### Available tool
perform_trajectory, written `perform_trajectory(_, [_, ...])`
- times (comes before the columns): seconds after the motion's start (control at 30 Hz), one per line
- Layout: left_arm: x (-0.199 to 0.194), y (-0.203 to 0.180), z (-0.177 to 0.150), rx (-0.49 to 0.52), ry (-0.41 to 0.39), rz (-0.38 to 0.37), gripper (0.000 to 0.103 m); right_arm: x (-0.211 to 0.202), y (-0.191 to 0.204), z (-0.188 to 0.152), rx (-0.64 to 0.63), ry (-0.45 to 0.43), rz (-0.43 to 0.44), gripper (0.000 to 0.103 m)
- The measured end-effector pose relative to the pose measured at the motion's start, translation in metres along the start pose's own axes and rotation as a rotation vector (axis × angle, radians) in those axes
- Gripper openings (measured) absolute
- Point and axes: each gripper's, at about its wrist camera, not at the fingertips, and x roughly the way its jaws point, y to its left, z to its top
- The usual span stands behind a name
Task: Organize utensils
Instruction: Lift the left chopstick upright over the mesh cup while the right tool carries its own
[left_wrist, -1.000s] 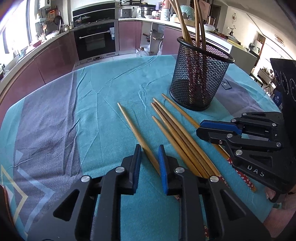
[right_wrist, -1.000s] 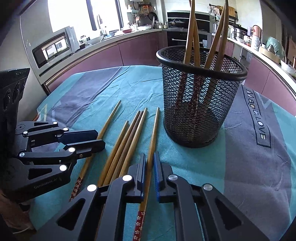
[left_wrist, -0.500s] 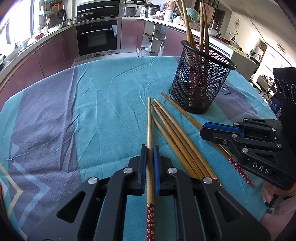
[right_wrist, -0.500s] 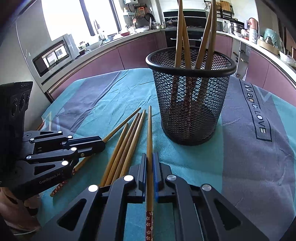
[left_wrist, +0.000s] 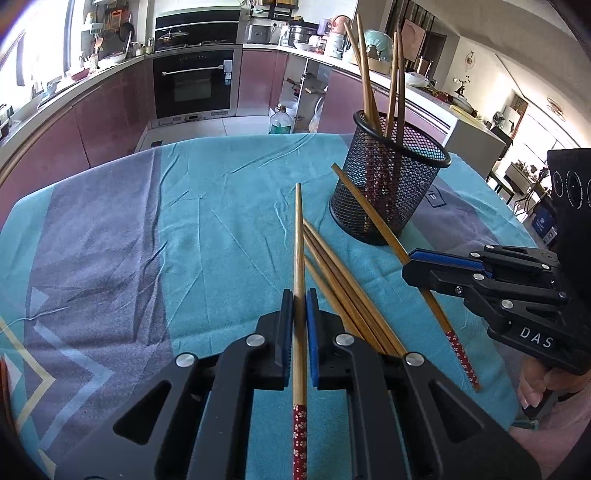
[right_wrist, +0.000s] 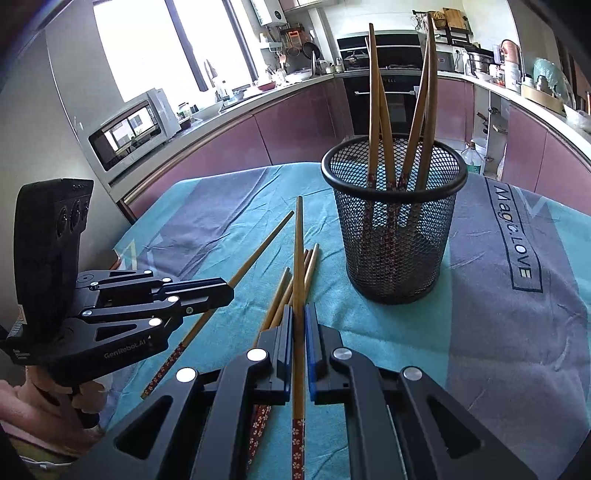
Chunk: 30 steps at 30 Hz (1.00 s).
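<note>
On the teal-and-grey tablecloth (left_wrist: 207, 229) of a kitchen, each gripper clamps one chopstick — left gripper (left_wrist: 300, 301), right gripper (right_wrist: 299, 314) — perhaps lifted; others lie beside the mesh holder (right_wrist: 393, 236).

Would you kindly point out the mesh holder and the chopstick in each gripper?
mesh holder (right_wrist: 397, 240), right wrist view, front wall.
left gripper's chopstick (left_wrist: 299, 236), left wrist view, bare shaft.
right gripper's chopstick (right_wrist: 299, 251), right wrist view, bare shaft.
</note>
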Motion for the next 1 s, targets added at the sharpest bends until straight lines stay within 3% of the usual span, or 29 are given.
perform_trajectory(0.27, [-0.021, -0.004, 0.008, -0.004, -0.041, -0.069, 0.008, -0.018, -0.002, 0.008, 0.014, -0.05, 0.024, 0.005])
perform_trajectory(1.0, [-0.066, -0.015, 0.029, 0.018, -0.155, -0.111, 0.008, -0.056, -0.012, 0.021, 0.035, -0.168, 0.044, 0.005])
